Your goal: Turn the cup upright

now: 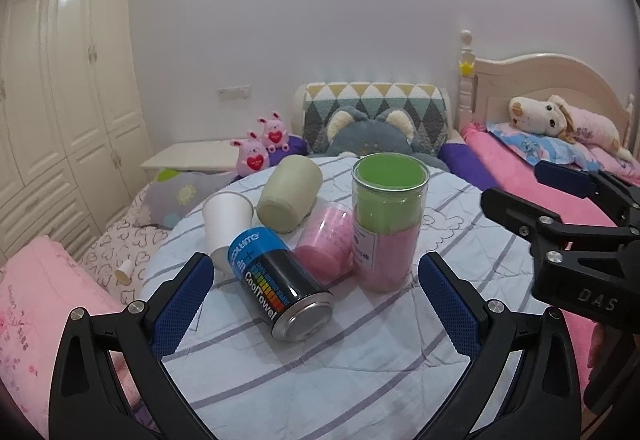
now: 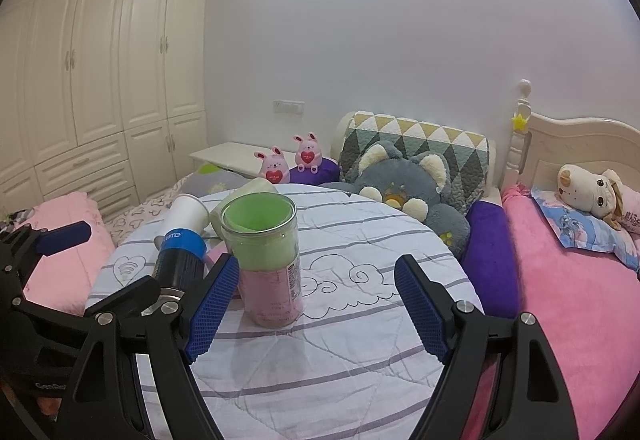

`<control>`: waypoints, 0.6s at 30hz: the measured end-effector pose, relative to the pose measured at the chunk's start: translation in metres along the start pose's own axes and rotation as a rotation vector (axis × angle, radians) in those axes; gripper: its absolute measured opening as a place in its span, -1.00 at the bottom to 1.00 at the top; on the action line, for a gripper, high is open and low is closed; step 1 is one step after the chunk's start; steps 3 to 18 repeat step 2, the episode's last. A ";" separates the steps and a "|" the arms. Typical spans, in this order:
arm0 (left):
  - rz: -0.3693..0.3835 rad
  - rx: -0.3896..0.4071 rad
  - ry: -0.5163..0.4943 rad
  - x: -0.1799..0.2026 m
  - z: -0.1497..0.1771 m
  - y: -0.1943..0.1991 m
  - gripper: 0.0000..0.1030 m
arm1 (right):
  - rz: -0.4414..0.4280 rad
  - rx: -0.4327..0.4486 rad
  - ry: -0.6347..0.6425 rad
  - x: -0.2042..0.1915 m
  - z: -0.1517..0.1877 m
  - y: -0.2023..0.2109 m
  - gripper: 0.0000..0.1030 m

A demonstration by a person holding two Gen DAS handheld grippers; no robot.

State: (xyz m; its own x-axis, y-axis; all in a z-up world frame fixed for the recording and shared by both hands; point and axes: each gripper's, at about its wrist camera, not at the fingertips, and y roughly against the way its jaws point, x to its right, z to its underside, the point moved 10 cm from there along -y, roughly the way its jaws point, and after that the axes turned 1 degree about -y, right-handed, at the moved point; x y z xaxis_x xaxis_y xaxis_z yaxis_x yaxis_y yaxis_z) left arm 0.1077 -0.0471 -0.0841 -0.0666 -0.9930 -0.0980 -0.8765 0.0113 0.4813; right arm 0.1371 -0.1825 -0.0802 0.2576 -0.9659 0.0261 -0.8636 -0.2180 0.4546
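Note:
A clear cup (image 1: 389, 217) with green and pink filling stands upright on the round cloth-covered table (image 1: 360, 352); it also shows in the right wrist view (image 2: 266, 260). Lying on their sides behind it are a blue-black can (image 1: 282, 286), a white paper cup (image 1: 224, 226), a pale green cup (image 1: 290, 197) and a pink clear cup (image 1: 326, 242). My left gripper (image 1: 316, 304) is open, with the can lying between its fingers. My right gripper (image 2: 316, 308) is open and empty, just right of the upright cup; it shows in the left wrist view (image 1: 532, 191).
Plush toys (image 1: 262, 147) and a grey cat cushion (image 1: 372, 133) sit behind the table. A pink bed (image 2: 580, 300) lies to the right, a wardrobe (image 1: 60, 99) to the left. A small white cup (image 1: 125, 272) lies on the bedding left of the table.

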 end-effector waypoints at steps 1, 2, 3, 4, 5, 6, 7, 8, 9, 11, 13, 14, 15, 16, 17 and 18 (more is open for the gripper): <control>-0.005 -0.003 -0.002 0.000 0.000 -0.001 1.00 | 0.000 -0.004 0.003 0.000 0.000 -0.002 0.58; -0.003 -0.006 -0.006 0.000 0.001 -0.003 1.00 | -0.001 -0.007 0.005 -0.001 0.001 -0.003 0.58; -0.003 -0.006 -0.006 0.000 0.001 -0.003 1.00 | -0.001 -0.007 0.005 -0.001 0.001 -0.003 0.58; -0.003 -0.006 -0.006 0.000 0.001 -0.003 1.00 | -0.001 -0.007 0.005 -0.001 0.001 -0.003 0.58; -0.003 -0.006 -0.006 0.000 0.001 -0.003 1.00 | -0.001 -0.007 0.005 -0.001 0.001 -0.003 0.58; -0.003 -0.006 -0.006 0.000 0.001 -0.003 1.00 | -0.001 -0.007 0.005 -0.001 0.001 -0.003 0.58; -0.003 -0.006 -0.006 0.000 0.001 -0.003 1.00 | -0.001 -0.007 0.005 -0.001 0.001 -0.003 0.58; -0.003 -0.006 -0.006 0.000 0.001 -0.003 1.00 | -0.001 -0.007 0.005 -0.001 0.001 -0.003 0.58; -0.003 -0.006 -0.006 0.000 0.001 -0.003 1.00 | -0.001 -0.007 0.005 -0.001 0.001 -0.003 0.58; -0.003 -0.006 -0.006 0.000 0.001 -0.003 1.00 | -0.001 -0.007 0.005 -0.001 0.001 -0.003 0.58; -0.003 -0.006 -0.006 0.000 0.001 -0.003 1.00 | -0.001 -0.007 0.005 -0.001 0.001 -0.003 0.58; -0.003 -0.006 -0.006 0.000 0.001 -0.003 1.00 | -0.001 -0.007 0.005 -0.001 0.001 -0.003 0.58; -0.003 -0.006 -0.006 0.000 0.001 -0.003 1.00 | -0.001 -0.007 0.005 -0.001 0.001 -0.003 0.58; -0.003 -0.006 -0.006 0.000 0.001 -0.003 1.00 | -0.001 -0.007 0.005 -0.001 0.001 -0.003 0.58; -0.003 -0.006 -0.006 0.000 0.001 -0.003 1.00 | -0.001 -0.007 0.005 -0.001 0.001 -0.003 0.58; -0.003 -0.006 -0.006 0.000 0.001 -0.003 1.00 | -0.001 -0.007 0.005 -0.001 0.001 -0.003 0.58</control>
